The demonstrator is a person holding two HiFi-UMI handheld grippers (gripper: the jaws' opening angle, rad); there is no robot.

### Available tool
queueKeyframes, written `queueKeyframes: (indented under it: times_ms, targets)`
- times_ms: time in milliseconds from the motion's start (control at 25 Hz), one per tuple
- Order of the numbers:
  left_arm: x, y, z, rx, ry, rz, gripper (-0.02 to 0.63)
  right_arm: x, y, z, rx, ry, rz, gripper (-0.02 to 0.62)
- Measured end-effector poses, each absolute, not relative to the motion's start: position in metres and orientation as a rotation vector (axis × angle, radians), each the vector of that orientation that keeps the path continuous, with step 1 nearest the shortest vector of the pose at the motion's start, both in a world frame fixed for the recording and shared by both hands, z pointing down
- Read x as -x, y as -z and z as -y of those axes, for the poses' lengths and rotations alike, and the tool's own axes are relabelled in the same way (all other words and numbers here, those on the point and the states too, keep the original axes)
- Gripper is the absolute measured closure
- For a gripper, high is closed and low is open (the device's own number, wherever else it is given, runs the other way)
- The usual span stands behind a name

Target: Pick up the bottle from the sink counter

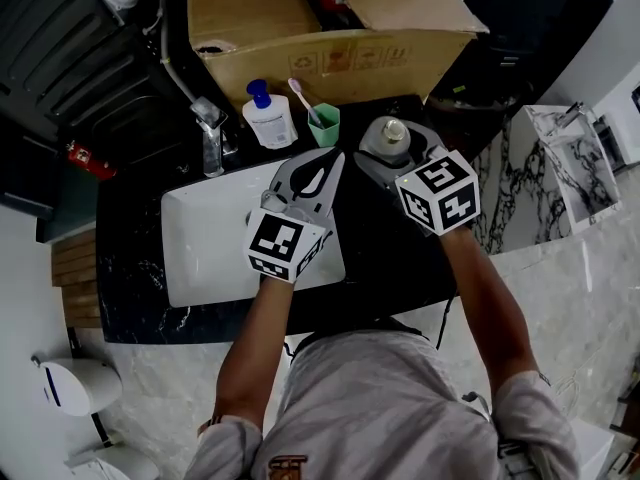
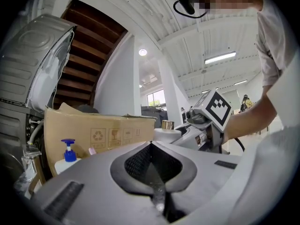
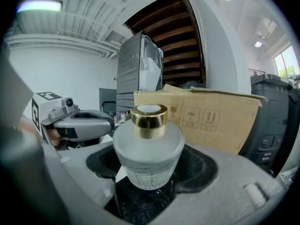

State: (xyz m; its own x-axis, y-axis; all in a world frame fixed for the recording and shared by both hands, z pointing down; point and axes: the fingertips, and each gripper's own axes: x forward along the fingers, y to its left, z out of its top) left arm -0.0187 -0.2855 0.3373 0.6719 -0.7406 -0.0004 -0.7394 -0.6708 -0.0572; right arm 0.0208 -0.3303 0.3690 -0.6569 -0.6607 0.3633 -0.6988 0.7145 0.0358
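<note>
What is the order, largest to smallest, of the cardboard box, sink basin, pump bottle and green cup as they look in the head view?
1. cardboard box
2. sink basin
3. pump bottle
4. green cup, only a little smaller

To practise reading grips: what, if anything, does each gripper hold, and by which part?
The right gripper holds the frosted bottle by its round body, below the gold cap, a jaw on each side. The left gripper is shut and empty.

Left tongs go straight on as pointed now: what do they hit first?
Probably the cardboard box: the left tongs aim at its front. The green cup seems just left of and below that line, but depth is unclear.
</note>
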Motion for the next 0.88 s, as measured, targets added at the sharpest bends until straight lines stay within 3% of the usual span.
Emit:
queueKeyframes:
  times_ms: [880]
  targets:
    - [0.017,-0.321,0.275,2.804,0.001,-1.232,0.606,-0.026,-0.348,0.31,-1.073,-0.117,2.604,0.264]
